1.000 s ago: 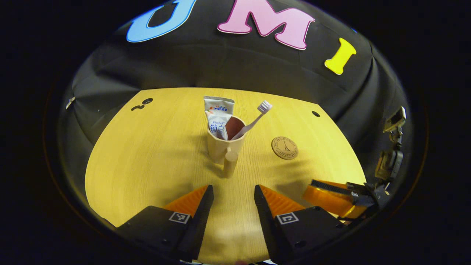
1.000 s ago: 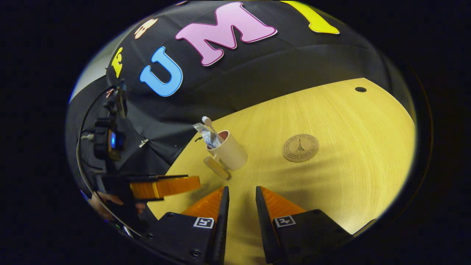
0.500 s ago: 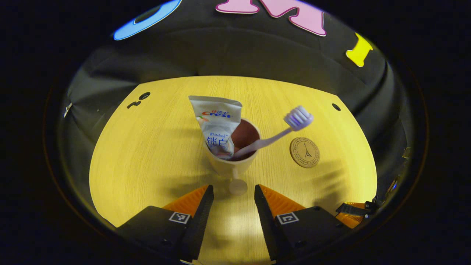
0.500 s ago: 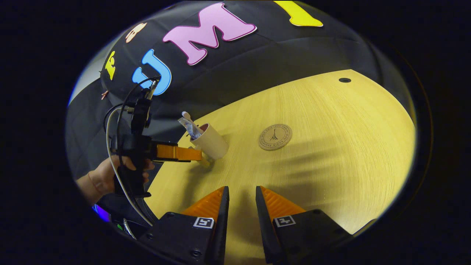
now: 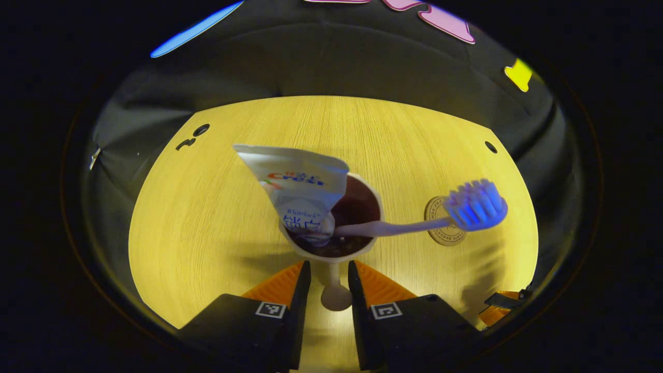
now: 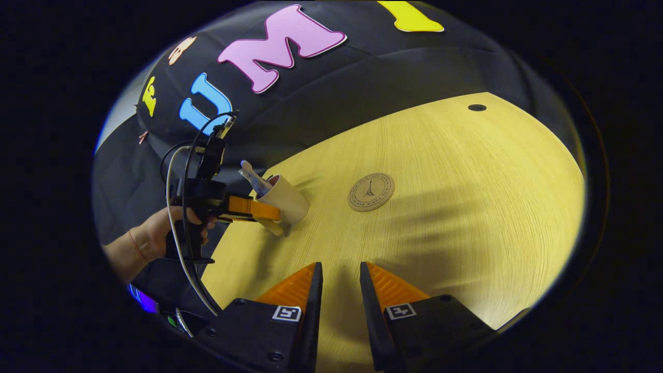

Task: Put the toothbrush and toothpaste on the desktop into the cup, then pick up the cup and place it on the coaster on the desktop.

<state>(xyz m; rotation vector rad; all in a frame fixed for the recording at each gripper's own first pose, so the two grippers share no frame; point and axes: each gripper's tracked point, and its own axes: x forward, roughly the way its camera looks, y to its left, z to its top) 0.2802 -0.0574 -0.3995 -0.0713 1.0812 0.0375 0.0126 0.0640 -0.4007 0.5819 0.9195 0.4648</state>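
Left gripper view: left tool [image 5: 328, 290] straddles handle [image 5: 335, 296] of cup [image 5: 331, 247] on counter [image 5: 207, 217], contact unclear; toothpaste [image 5: 300, 189], toothbrush [image 5: 414, 223] inside. Cup likely light, rigid, top-heavy: grip handle. Right tool [image 6: 339, 305] narrowly parted, empty.

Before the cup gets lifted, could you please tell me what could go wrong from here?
1. The left gripper straddles only the cup's handle; a grip that narrow might let the cup swing or tilt.
2. The toothbrush leans far over the rim, and the toothpaste sticks up high; either could tip out during the move to the coaster.
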